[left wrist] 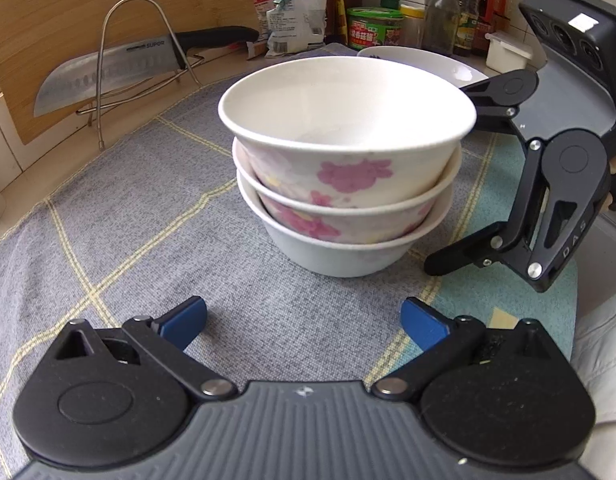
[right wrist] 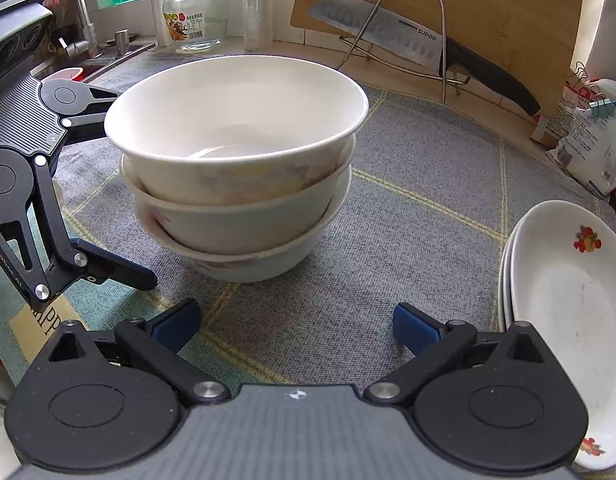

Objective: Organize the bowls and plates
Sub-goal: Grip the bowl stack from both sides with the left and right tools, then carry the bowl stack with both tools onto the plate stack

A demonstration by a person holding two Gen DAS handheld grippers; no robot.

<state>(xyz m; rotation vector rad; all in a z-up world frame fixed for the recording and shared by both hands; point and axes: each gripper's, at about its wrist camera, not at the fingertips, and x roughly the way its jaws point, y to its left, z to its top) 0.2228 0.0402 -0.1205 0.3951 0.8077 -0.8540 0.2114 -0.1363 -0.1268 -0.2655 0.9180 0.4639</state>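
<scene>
A grey checked cloth (left wrist: pixel 139 216) covers the tabletop. At its middle, three bowls (left wrist: pixel 344 168) sit nested in one stack, so the bowls look sorted. To the right of the bowls in the right wrist view, a small pile of plates (right wrist: pixel 564 304) lies at the cloth's edge, also stacked. The left hand-held gripper (left wrist: pixel 303 320) and the right hand-held gripper (right wrist: pixel 295 320) flank the bowls, both spread wide and holding nothing. Little seems left, perhaps only final placement.
</scene>
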